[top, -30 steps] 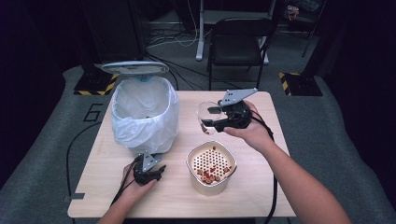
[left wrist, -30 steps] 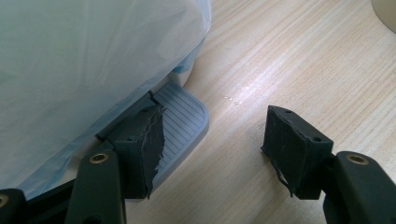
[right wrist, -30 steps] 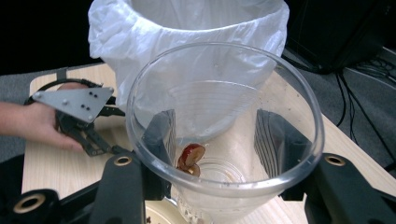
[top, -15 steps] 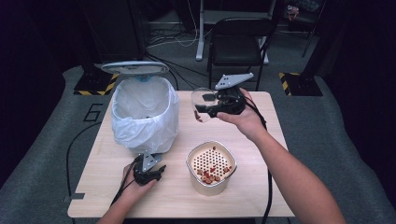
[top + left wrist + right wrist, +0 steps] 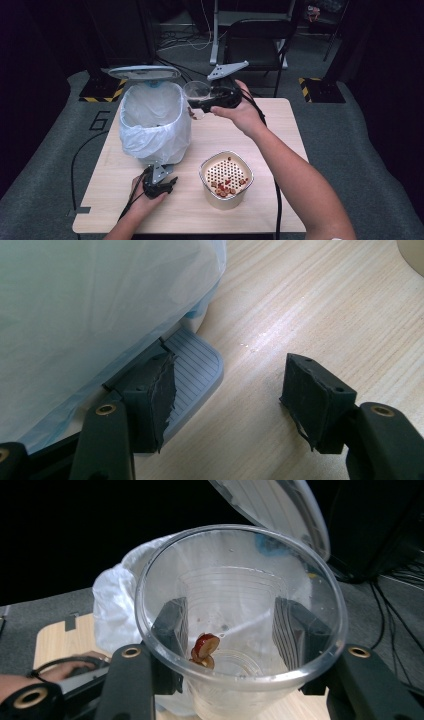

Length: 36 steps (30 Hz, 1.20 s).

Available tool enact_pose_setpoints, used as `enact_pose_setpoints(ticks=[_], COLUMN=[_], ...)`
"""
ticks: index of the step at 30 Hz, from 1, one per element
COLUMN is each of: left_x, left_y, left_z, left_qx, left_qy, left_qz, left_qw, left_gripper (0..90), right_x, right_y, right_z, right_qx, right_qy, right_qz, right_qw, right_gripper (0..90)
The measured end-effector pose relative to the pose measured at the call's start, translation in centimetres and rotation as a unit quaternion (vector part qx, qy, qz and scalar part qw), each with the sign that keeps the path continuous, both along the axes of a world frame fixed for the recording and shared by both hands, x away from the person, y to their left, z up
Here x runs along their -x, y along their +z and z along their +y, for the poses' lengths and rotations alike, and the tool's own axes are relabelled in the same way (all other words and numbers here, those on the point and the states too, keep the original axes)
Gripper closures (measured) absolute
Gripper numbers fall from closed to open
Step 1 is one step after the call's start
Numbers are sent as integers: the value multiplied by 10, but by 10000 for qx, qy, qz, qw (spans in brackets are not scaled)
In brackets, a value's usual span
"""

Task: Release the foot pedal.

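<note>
The right gripper's fingers (image 5: 172, 625) clamp a clear plastic cup (image 5: 240, 615) at upper centre, beside the lined pedal bin (image 5: 155, 120). The left gripper's fingers (image 5: 150, 400) stand apart, one on the bin's pedal (image 5: 192, 370), lower left of the bench (image 5: 280, 135).

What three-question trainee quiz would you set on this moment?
1. What does the right gripper hold?
2. True or false: the lid of the bin stands open.
3. On which part of the bin does one jaw of the left gripper rest: A pedal, B lid, C bag?
Key: 1, a clear cup with red pieces in it; 2, true; 3, A.
</note>
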State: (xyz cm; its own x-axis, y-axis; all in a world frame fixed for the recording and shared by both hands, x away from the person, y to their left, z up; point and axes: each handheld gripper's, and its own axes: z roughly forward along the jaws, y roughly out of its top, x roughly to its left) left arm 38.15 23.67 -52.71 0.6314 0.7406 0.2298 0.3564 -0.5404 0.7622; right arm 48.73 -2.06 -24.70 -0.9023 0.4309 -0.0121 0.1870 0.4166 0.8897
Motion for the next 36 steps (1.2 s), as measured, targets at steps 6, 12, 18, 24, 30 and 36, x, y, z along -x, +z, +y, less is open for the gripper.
enact_pose_setpoints(ticks=[6,12,18,24,30,36], left_x=[0,0,0,0,0,0], left_y=[0,0,0,0,0,0], left_z=[0,0,0,0,0,0], left_qx=[-25,2,-2,-1,-6,1], left_qy=[23,-2,4,5,1,-1], left_qz=[-31,0,-9,-9,-11,-2], left_qw=[10000,10000,10000,10000,10000,10000], left_gripper=[379,379,379,379,379,379], right_x=[-5,-7,-8,-12,-16,-17], right_y=[1,1,1,-7,-13,-19], right_z=[22,39,54,70,82,91], right_qx=[-102,-172,-255,-196,-157,-119], right_qy=[149,255,321,336,297,180], right_qz=[42,77,74,115,116,37], right_qw=[9998,9995,9991,9992,9994,9998], right_gripper=[482,482,482,481,480,477])
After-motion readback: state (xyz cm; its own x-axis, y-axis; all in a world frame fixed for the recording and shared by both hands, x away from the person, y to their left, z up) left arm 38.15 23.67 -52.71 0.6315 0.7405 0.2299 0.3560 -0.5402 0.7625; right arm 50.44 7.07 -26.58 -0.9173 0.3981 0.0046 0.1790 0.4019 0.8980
